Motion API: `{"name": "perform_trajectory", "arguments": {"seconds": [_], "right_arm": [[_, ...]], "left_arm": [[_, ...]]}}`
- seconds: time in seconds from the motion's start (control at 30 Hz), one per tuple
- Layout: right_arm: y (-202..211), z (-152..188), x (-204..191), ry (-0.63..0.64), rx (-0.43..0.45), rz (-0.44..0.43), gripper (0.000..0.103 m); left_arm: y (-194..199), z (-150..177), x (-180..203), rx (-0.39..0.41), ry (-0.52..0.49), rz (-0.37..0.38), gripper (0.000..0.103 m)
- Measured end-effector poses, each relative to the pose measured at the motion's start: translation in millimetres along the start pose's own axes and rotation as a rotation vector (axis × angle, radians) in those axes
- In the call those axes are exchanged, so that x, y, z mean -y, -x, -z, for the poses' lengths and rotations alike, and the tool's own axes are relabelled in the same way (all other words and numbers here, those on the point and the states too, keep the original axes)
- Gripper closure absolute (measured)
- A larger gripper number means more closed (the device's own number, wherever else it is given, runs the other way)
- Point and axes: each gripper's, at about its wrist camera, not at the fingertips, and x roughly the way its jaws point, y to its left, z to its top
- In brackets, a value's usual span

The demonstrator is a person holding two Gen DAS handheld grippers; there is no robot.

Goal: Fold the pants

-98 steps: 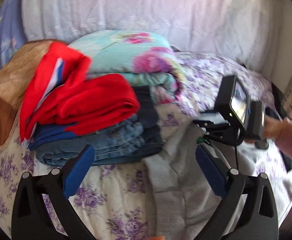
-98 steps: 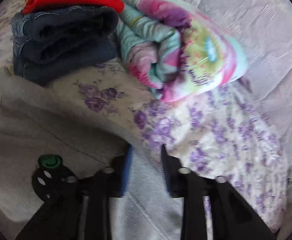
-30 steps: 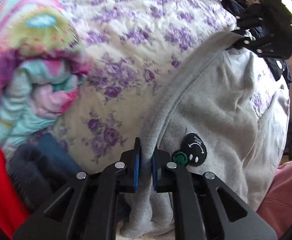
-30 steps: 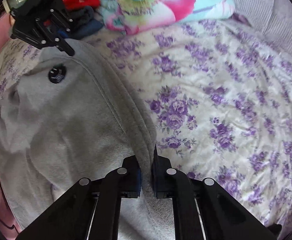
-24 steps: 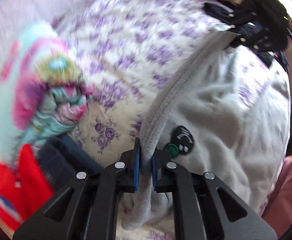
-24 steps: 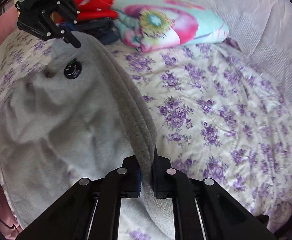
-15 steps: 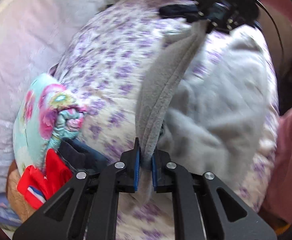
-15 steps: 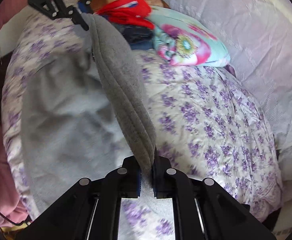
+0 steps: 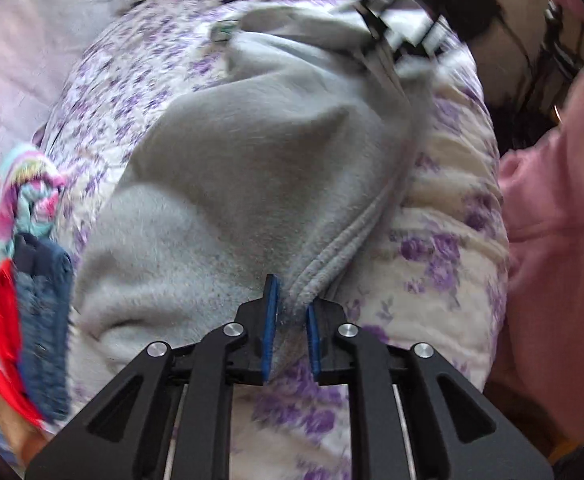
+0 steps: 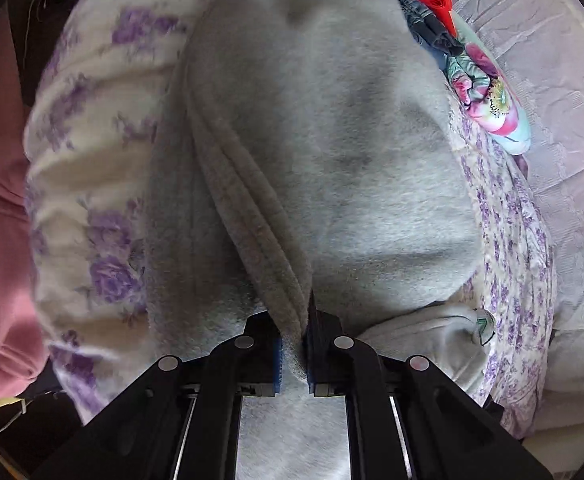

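Our left hand-held gripper (image 9: 290, 328) has its blue pads a little apart with the ribbed waistband of the pants (image 9: 252, 168) running between them; whether it truly grips, we cannot tell. Our right hand-held gripper (image 10: 293, 354) is clenched on the same waistband at its other end. The grey pants lie bunched on the flowered bed (image 9: 443, 248), beside a stack of clothes (image 9: 32, 320) and a floral blanket (image 10: 487, 104).
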Motion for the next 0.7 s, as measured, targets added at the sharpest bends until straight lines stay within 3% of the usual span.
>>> {"name": "perform_trajectory", "arguments": {"seconds": [0.1,0.13,0.17,0.2,0.23,0.33,0.37,0.43,0.5,0.6,0.7], "right_arm": [[2,1,-4,-0.029,0.015,0.051,0.087],[7,3,-3,-0.041,0.018,0.054,0.082],[14,5,1,-0.064,0.025,0.04,0.068],[25,9,8,-0.108,0.051,0.007,0.055],[37,13,17,-0.165,0.086,-0.026,0.048],[68,31,59,-0.409,0.194,-0.068,0.046],[73,36,71,-0.481,0.217,-0.063,0.04],[80,45,98,-0.651,0.255,-0.005,0.034],[78,45,116,-0.77,0.272,0.028,0.034],[66,30,123,-0.845,0.32,0.016,0.034],[45,12,111,-0.86,0.355,-0.067,0.04]], "left_arm": [[5,12,-2,0.075,0.077,0.006,0.085],[11,14,-1,0.08,0.082,0.007,0.074],[19,16,-1,0.086,0.081,0.005,0.058],[29,17,2,0.1,0.072,-0.013,0.051],[43,16,4,0.123,0.059,-0.058,0.038],[80,5,2,0.207,0.062,-0.154,0.018],[91,-3,0,0.247,0.078,-0.176,0.009],[103,-23,-10,0.32,0.154,-0.238,0.004],[97,-43,-22,0.329,0.244,-0.236,0.004],[63,-59,-47,0.299,0.395,-0.168,0.004],[5,-48,-77,0.215,0.597,-0.024,0.004]]}}
